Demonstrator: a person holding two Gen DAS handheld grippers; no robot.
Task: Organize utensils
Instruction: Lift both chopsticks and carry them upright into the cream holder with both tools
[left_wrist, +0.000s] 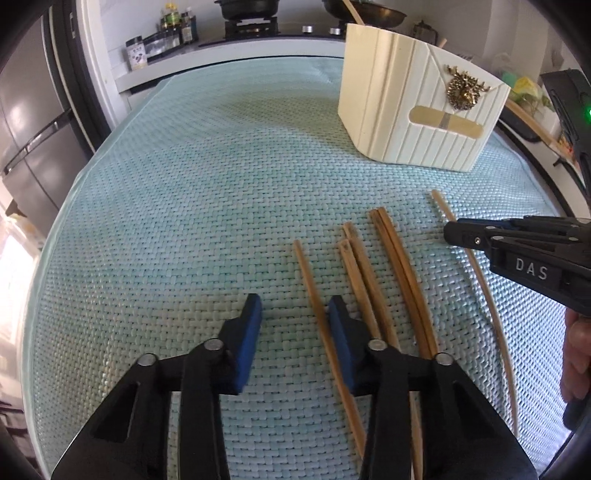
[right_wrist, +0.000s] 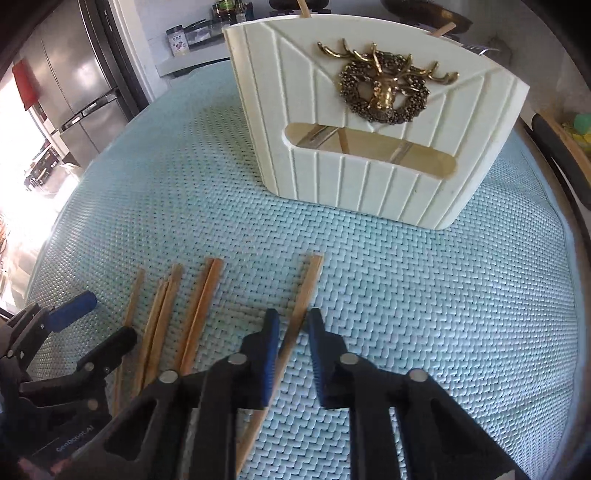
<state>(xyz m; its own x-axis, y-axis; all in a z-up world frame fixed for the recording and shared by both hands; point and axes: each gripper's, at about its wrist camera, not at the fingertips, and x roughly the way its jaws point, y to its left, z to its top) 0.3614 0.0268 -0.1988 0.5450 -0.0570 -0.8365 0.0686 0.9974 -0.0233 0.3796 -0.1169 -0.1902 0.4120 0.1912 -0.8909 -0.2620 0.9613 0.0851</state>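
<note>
Right gripper (right_wrist: 291, 325) straddles one lone chopstick (right_wrist: 295, 325) on the woven mat (right_wrist: 406, 295).
Its fingers sit narrowly parted either side of that stick, pads not visibly pressing. Left gripper (left_wrist: 295, 314) has fingers spread over bare mat, the other chopsticks (left_wrist: 369, 280) just right of its right finger. Beyond both fingertips stands the cream utensil holder (right_wrist: 351, 147).

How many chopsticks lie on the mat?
6 chopsticks: one single at the left, two overlapping, two touching, one apart at the right. More stand in the holder.
</note>
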